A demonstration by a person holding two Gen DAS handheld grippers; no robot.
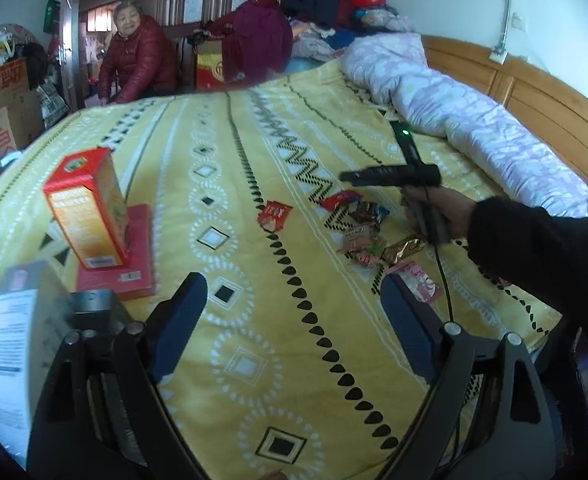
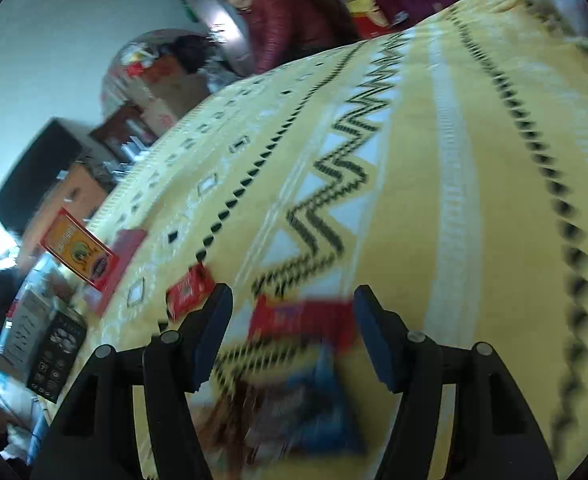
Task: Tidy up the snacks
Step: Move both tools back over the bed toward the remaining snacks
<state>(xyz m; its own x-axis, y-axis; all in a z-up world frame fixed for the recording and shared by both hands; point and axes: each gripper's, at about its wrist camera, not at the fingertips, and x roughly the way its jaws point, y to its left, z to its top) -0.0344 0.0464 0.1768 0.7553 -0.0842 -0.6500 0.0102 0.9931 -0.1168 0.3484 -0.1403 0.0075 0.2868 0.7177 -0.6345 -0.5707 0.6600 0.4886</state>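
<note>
Your right gripper [image 2: 291, 316] hangs jaws apart over the yellow blanket [image 2: 434, 160]. A blurred red packet [image 2: 294, 316] lies between the fingertips, a second red packet [image 2: 187, 290] just left of it, an orange box [image 2: 77, 250] further left.

In the left wrist view we see the bedspread [image 1: 294, 208] filling the middle of the frame, with a rolled quilt [image 1: 454, 108] along its upper right edge and a headboard [image 1: 534, 92] behind that. At the left, an upright box [image 1: 89, 208] stands on a flat box [image 1: 129, 252]. Right of centre lies a heap of snack packets [image 1: 370, 232], and a single packet [image 1: 273, 214] lies apart to its left. The right gripper [image 1: 398, 176] hangs above the heap, its hand [image 1: 442, 212] entering from the right edge. The left gripper [image 1: 294, 312] sits at the bottom centre. A seated woman [image 1: 137, 60] is beyond the bed, upper left, with cartons [image 1: 5, 112] at the far left edge.
</note>
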